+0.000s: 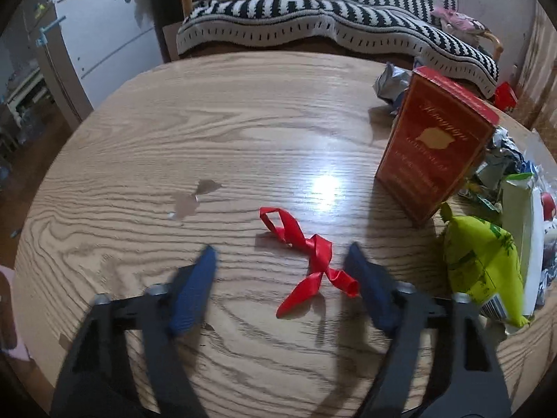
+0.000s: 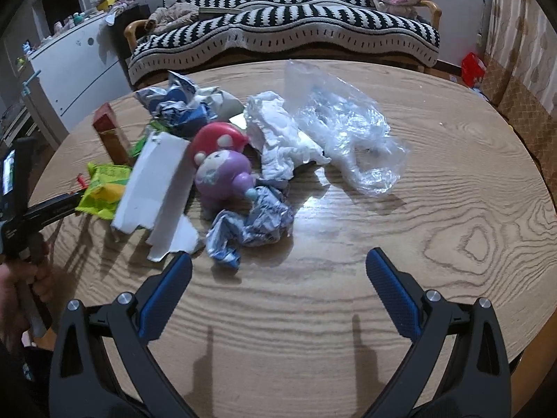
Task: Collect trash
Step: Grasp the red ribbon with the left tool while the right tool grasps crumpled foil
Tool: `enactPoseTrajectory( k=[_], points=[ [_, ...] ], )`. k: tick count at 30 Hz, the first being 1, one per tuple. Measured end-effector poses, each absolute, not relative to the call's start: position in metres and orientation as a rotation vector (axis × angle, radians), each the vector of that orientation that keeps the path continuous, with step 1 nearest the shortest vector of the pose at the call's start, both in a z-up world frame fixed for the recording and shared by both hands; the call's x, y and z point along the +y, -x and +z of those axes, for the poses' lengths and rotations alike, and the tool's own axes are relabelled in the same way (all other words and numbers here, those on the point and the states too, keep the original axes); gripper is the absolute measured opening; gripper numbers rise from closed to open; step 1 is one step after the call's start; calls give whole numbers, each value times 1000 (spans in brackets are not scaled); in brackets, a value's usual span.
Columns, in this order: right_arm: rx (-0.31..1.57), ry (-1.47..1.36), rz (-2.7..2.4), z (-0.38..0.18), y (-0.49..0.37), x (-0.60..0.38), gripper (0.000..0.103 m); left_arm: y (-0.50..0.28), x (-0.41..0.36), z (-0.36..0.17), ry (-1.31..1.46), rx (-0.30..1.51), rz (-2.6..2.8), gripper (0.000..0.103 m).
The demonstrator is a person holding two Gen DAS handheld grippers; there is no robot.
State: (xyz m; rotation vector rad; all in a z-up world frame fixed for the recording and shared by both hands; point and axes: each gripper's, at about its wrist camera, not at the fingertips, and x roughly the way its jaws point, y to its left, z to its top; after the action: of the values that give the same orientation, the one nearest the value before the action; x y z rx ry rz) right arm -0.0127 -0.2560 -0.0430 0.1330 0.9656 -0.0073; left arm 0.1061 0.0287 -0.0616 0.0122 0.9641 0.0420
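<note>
Straddling the red ribbon [image 1: 308, 261] on the wooden table [image 1: 243, 122], the left gripper [image 1: 282, 264] has its blue pads spread, one either side of the ribbon's knotted middle; the right-hand pad sits just beside a curled end, and neither pad is seen pressing it. The right gripper [image 2: 278, 271] hangs spread over bare tabletop, holding nothing, near a crumpled foil wrapper [image 2: 250, 226].

Recommended practice for the step in hand, judged to be the pinch: close on the knot, where the strip is thickest (flat tails may slip), then lift straight up.

Remaining trash lies in a heap: the white carton [image 2: 153, 181], tissue [image 2: 282, 136], clear plastic bag [image 2: 348, 129] and green packet [image 1: 484, 264].

Legible writing: the upright red box [image 1: 435, 139] bears gold script and a leaf emblem; the wording cannot be read with confidence.
</note>
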Motion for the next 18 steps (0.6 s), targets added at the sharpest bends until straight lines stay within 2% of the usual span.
enactPoseTrajectory(
  k=[1,12,13,15,16,18],
  points=[
    [968,-132,-10,-44,11,-256,97,-105,27,-60,-20,957,37,13],
    [1006,-112,15,-64,-21,-246,95,-83,16,-46,-31,941,-7,10],
    [1014,-106,14,-67,-25,-246,88,-81,15,-44,-27,936,-13,10],
    [1038,-136,28,-74,-31,-248,80,-77,11,-40,-17,930,-23,10],
    [1027,-135,29,-73,-32,-247,63,-76,7,-38,-14,929,-29,10],
    [1022,-123,50,-71,-30,-247,46,-70,-2,-33,-20,921,-45,10]
  ],
)
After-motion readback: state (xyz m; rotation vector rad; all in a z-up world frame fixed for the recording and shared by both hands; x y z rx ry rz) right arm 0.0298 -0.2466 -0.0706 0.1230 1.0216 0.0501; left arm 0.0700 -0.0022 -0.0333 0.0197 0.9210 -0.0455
